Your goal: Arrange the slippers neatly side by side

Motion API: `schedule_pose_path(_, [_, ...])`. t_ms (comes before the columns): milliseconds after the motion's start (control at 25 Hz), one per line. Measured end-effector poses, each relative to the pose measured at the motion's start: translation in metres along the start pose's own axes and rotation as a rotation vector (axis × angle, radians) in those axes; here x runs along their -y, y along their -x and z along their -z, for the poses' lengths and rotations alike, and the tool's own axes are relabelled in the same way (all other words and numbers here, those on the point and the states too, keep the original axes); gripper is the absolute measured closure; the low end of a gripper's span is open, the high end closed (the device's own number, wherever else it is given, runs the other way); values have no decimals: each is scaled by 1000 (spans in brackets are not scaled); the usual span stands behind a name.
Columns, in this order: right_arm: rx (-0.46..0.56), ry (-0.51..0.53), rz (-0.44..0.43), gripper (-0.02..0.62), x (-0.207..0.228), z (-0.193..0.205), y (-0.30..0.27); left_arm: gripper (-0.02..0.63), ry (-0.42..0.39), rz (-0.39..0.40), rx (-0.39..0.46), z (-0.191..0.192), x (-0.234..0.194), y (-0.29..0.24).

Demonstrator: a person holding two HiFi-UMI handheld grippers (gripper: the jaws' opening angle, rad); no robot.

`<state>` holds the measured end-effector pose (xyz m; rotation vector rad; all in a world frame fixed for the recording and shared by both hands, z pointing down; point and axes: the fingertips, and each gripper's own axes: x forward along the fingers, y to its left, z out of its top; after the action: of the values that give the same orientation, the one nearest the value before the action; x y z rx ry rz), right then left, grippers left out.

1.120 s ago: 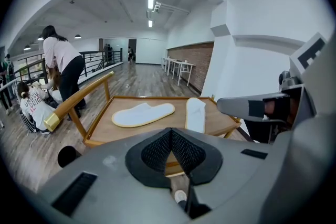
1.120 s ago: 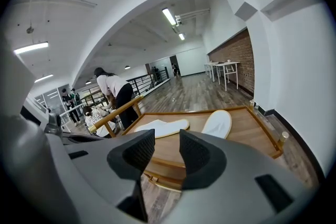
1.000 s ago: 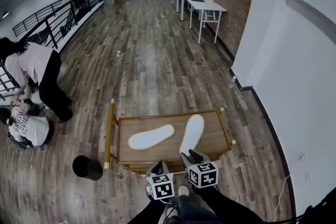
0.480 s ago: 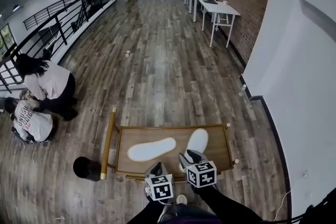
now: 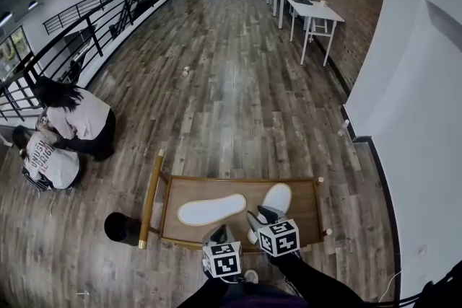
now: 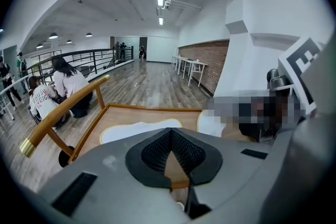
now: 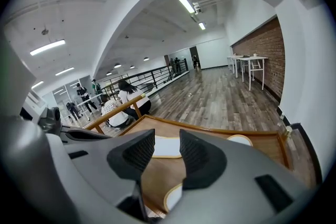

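Two white slippers lie on a low wooden table (image 5: 289, 180) with a raised rim. The left slipper (image 5: 211, 209) (image 6: 131, 131) (image 7: 167, 147) lies crosswise. The right slipper (image 5: 276, 197) (image 6: 210, 124) (image 7: 239, 140) points away from me, and its near end is hidden under my right gripper (image 5: 261, 216) (image 7: 167, 139). That gripper is open, with nothing between its pads. My left gripper (image 5: 220, 233) (image 6: 169, 131) hovers at the table's near edge, in front of the left slipper. It is shut on nothing, its tips meeting.
The table has a gold handle bar (image 5: 151, 197) on its left side, and a black round object (image 5: 121, 227) stands on the floor beside it. Two people crouch at the left (image 5: 68, 133) near a railing. White tables (image 5: 310, 11) stand far right along a brick wall.
The head view has tilted, so the table sits lower in the picture. My right gripper now covers more of the right slipper's near end. Both slippers lie where they were.
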<state>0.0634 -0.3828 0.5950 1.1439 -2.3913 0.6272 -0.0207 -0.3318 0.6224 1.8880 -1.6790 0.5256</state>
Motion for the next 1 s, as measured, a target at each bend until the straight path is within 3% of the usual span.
schedule_pose_path(160, [-24,42,-28,451,0,-9,-13,607,7,12,-30,-1,-2,-1])
schedule_pose_path(280, [-46,130,-104,451,-14,-18,-32,607,7,22,-37,2,-7,-4])
schedule_pose_path(480, [-139,365,-271,451,-47,-20,-77,607,18,40,-56,8,-15,-7])
schedule_pose_path(680, [-274,674,-412,451,-79,2,-115,607,53,32,-86,20,-30,-2])
schedule_pose_path(1000, [-473,1061,-544,451,-96,46,-159,607,101,16,-118,38,-55,-2])
